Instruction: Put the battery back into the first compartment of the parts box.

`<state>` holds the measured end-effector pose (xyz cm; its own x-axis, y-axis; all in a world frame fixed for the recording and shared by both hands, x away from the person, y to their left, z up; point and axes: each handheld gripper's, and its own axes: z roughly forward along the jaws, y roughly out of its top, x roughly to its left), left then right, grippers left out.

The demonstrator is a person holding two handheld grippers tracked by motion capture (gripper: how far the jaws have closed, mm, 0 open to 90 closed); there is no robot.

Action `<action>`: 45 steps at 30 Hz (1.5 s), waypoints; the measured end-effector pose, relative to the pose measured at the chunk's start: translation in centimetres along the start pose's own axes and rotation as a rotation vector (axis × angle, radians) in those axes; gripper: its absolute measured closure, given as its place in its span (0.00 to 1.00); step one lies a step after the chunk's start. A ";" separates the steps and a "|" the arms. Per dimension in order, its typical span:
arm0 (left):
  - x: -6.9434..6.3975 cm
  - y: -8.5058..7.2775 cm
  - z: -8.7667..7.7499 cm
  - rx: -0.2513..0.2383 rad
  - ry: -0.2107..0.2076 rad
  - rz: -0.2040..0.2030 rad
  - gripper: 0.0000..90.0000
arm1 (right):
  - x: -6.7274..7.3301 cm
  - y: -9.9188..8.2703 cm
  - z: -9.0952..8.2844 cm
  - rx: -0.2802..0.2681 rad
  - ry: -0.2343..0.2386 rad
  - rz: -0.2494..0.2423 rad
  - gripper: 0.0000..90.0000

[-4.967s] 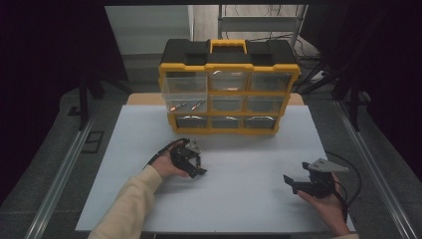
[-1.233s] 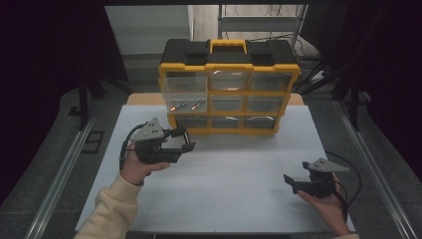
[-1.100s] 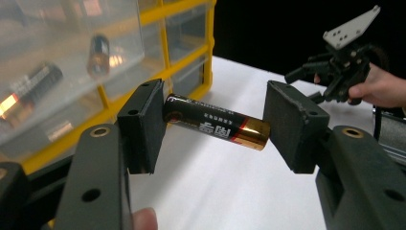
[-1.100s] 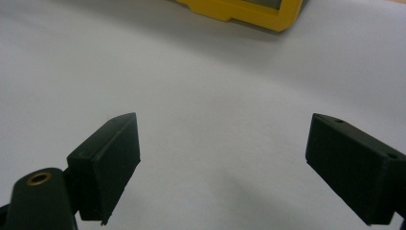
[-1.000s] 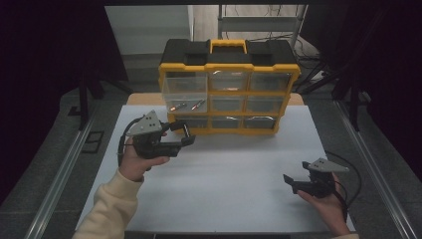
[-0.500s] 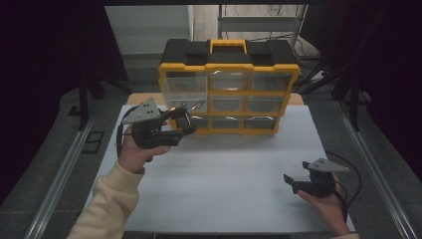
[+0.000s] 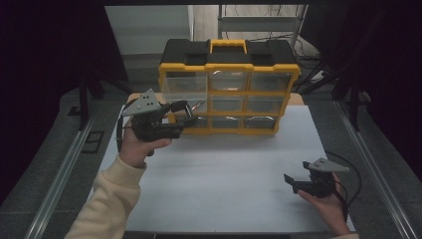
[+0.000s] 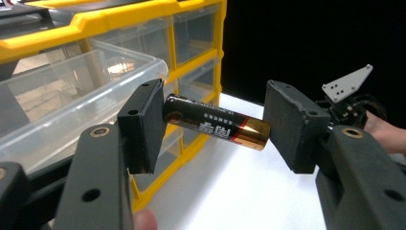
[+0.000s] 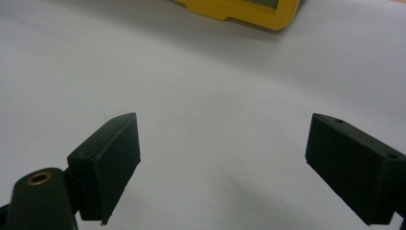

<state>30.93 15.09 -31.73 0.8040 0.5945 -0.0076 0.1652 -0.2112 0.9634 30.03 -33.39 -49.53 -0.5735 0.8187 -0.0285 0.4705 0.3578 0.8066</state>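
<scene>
While my left gripper (image 7: 185, 115) is held up off the white table sheet (image 7: 224, 179), its jaws clamp a battery (image 8: 215, 122) end to end: one pad presses the black end, the other the gold end, so the cell bridges the gap crosswise with a slight tilt. In the left gripper view the printed label is partly legible, but the characters are too small to read with confidence. In the high view the battery cannot be made out; the jaw tips and the dark gripper body mask it.

Position: the battery sits in front of the left column of the yellow drawer cabinet (image 7: 229, 89), just beside a clear drawer (image 8: 72, 96) that stands pulled out. The drawer's left part is cut off by the picture edge, and whether it holds anything cannot be determined through the glare on the plastic. Contents of the other drawers are likewise unclear behind the translucent fronts.

My right gripper (image 7: 301, 181) rests low at the near right of the sheet, well apart from the cabinet. Its jaws stand wide with bare sheet between the pads (image 9: 107, 158). In the right gripper view the cabinet's yellow base (image 9: 244, 10) appears at the far edge, cropped by the top of the picture.
</scene>
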 end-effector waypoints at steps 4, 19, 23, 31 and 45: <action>0.1 0.4 0.0 -0.004 0.005 0.002 0.46 | 0.0 0.0 0.0 0.001 0.000 -0.001 0.13; 0.1 1.8 0.0 -0.019 0.021 0.007 0.46 | 0.0 0.0 0.0 -0.001 -0.002 0.000 0.13; 0.3 2.2 0.0 -0.021 0.031 0.008 0.46 | 0.0 0.0 0.0 0.002 -0.001 -0.001 0.13; 1.6 2.8 0.4 -0.017 0.068 -0.011 0.46 | 0.0 0.0 0.0 0.006 -0.005 0.002 0.14; 2.8 3.7 1.6 -0.010 0.141 -0.029 0.46 | 0.0 0.0 0.0 0.003 -0.005 0.002 0.14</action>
<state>34.71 14.72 -28.57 0.7108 0.7034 0.0012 0.1812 -0.1848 0.9659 30.05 -33.40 -49.54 -0.5692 0.8217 -0.0294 0.4742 0.3573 0.8047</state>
